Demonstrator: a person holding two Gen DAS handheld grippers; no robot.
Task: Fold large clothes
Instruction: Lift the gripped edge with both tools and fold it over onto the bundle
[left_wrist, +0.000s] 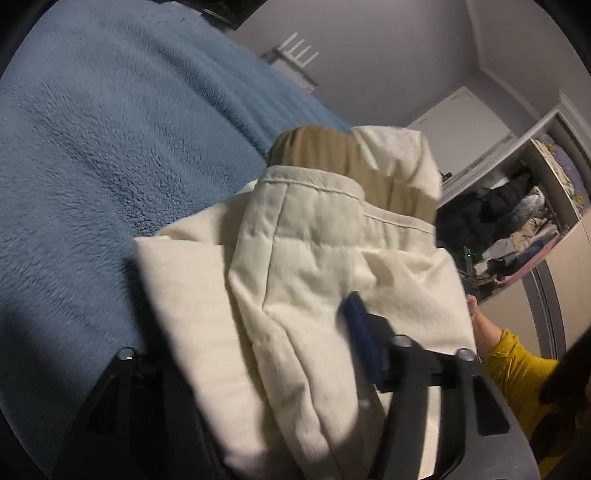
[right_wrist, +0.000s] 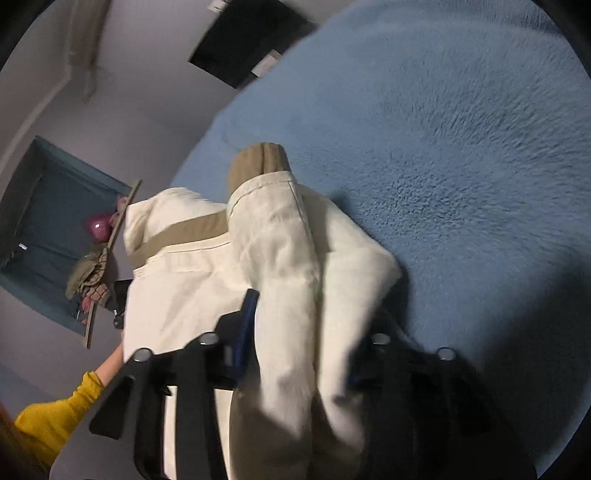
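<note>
Cream quilted jacket (left_wrist: 314, 266) with tan lining lies bunched on the blue fleece blanket (left_wrist: 92, 147), its folds between the parted fingers of both the left gripper (left_wrist: 243, 350) and right gripper (right_wrist: 303, 332); clamping cannot be confirmed.

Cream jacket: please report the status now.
Both grippers, left and right, straddle cream jacket folds. Jacket bunched on blue blanket. Nothing in the way.
</note>
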